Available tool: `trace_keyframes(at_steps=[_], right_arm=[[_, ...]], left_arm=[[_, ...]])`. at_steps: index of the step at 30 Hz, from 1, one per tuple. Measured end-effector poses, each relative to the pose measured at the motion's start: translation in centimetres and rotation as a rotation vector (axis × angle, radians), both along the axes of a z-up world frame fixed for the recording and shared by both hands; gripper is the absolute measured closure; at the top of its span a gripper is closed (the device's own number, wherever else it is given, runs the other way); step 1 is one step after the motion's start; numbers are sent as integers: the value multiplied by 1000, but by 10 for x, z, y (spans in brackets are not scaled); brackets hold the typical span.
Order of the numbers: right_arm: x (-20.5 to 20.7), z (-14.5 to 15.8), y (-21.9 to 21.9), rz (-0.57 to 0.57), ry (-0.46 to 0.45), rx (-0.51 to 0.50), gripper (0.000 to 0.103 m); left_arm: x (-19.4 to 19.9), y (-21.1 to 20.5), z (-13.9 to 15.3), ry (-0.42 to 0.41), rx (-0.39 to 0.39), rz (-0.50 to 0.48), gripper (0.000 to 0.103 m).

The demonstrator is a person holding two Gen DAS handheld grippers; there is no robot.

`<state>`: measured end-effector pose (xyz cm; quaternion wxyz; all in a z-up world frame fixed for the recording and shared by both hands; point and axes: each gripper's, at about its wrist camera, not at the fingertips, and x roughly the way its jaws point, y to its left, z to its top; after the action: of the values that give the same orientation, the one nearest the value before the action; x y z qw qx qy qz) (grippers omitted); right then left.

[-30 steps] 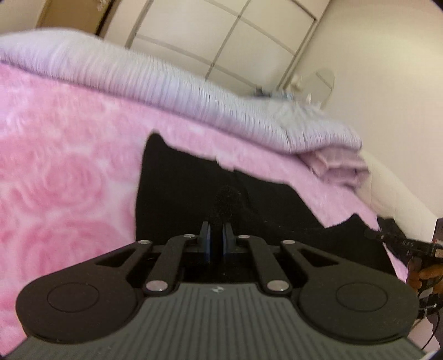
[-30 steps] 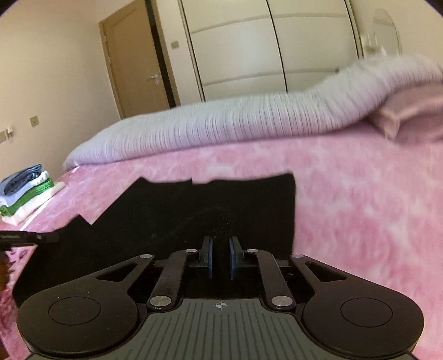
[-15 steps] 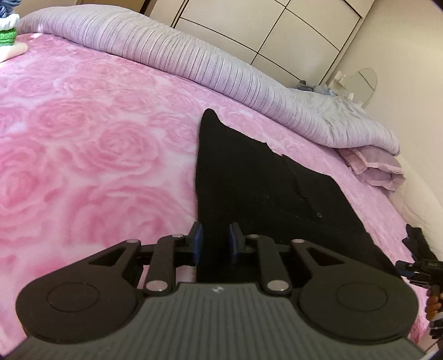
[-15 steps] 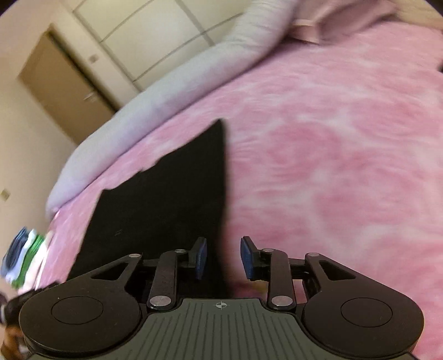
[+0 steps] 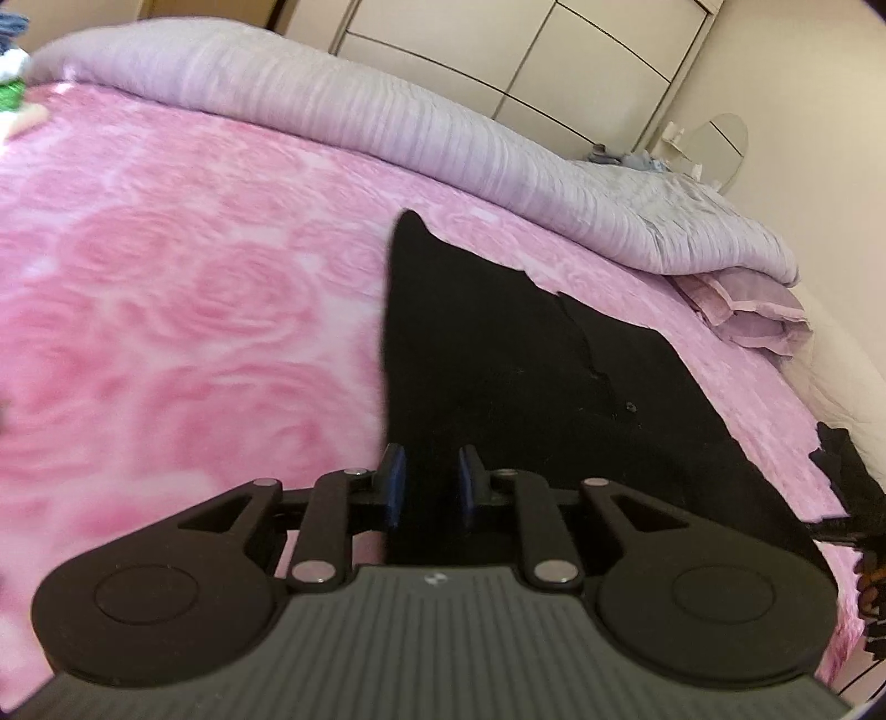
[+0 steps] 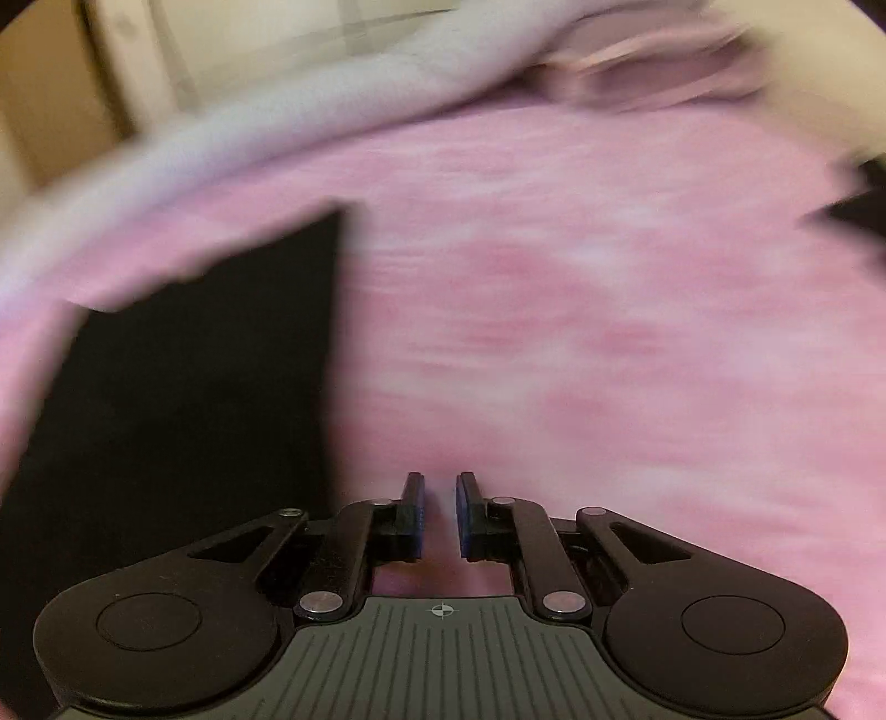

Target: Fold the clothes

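Observation:
A black garment (image 5: 526, 376) lies flat on a pink rose-patterned blanket (image 5: 183, 310), folded into a long shape with a pointed far corner. My left gripper (image 5: 429, 471) hovers open over the garment's near left edge, nothing between its fingers. In the blurred right wrist view the same black garment (image 6: 183, 399) fills the left side. There my right gripper (image 6: 440, 498) is open over bare pink blanket (image 6: 581, 343), just right of the garment's straight edge.
A rolled lilac duvet (image 5: 443, 144) runs along the bed's far side, with a pink pillow (image 5: 753, 315) at its right end. White wardrobe doors (image 5: 526, 50) stand behind. A stack of folded clothes (image 5: 14, 83) sits far left. A hand with the other gripper (image 5: 853, 531) shows at the right edge.
Both grippers let go of the black garment and opened. The left one pulled back and up over its near edge. The right one swung right, off the cloth, over bare blanket.

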<state>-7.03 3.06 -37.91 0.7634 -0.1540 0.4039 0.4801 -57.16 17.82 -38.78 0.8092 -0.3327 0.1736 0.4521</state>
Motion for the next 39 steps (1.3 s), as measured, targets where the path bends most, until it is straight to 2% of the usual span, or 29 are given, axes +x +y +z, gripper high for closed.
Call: trace_keyframes(at_steps=[2, 3, 4, 5, 6, 7, 8, 10, 12, 14, 15, 16, 17, 18, 21, 24, 26, 28, 29, 31, 33, 34, 36, 39], right_arm=[[9, 2, -36, -40, 126, 66, 90], [10, 2, -54, -51, 208, 113, 81], [9, 3, -71, -58, 299, 166, 65], [7, 3, -88, -65, 389, 219, 56], [6, 3, -105, -72, 480, 272, 42], [3, 2, -108, -79, 511, 289, 38], [0, 0, -105, -86, 517, 292, 38], [-6, -4, -100, -99, 529, 297, 38], [-12, -8, -94, -112, 541, 301, 38], [-18, -11, -89, -126, 554, 306, 38], [-21, -13, -86, -133, 560, 309, 38], [-24, -15, -84, -139, 566, 311, 43], [-27, -17, -81, -146, 572, 314, 53], [-26, -17, -78, -150, 553, 297, 89], [-29, -3, -81, -107, 474, 301, 94], [-36, 13, -88, -48, 373, 317, 95], [-38, 9, -82, -26, 325, 257, 94], [-32, -7, -73, -16, 356, 155, 87], [-30, -5, -71, -2, 341, 151, 86], [-26, 8, -71, 36, 282, 180, 69], [-22, 21, -71, 73, 223, 208, 60], [-20, 27, -71, 91, 193, 222, 56], [-16, 37, -64, 143, 151, 245, 54], [-16, 35, -18, 262, 161, 252, 54]], left_arm=[[-22, -19, 4, -30, -32, 38, 76], [-34, -30, 4, -62, -64, 66, 72], [-46, -42, 3, -112, -105, 97, 72], [-57, -55, 0, -176, -144, 125, 71], [-66, -67, -3, -231, -175, 147, 64], [-70, -77, -7, -281, -207, 169, 60], [-74, -88, -11, -331, -242, 191, 55], [-73, -101, -23, -407, -295, 208, 55], [-68, -102, -34, -442, -330, 239, 55], [-61, -96, -39, -478, -316, 263, 56], [-57, -91, -39, -480, -312, 274, 59], [-52, -87, -39, -475, -309, 286, 59], [-49, -84, -39, -456, -300, 291, 73], [-45, -82, -38, -412, -290, 288, 89], [-45, -91, -31, -367, -257, 276, 90], [-37, -104, -17, -249, -169, 207, 90], [-27, -100, -20, -138, -168, 159, 85], [-32, -90, -22, -139, -207, 142, 83], [-36, -86, -17, -141, -209, 135, 78], [-43, -81, 3, -65, -121, 143, 68], [-44, -71, 20, 7, -32, 129, 61], [-40, -60, 25, 22, -18, 98, 61], [-26, -35, 30, 32, -6, 23, 59], [10, 1, 23, 36, -22, -84, 55]])
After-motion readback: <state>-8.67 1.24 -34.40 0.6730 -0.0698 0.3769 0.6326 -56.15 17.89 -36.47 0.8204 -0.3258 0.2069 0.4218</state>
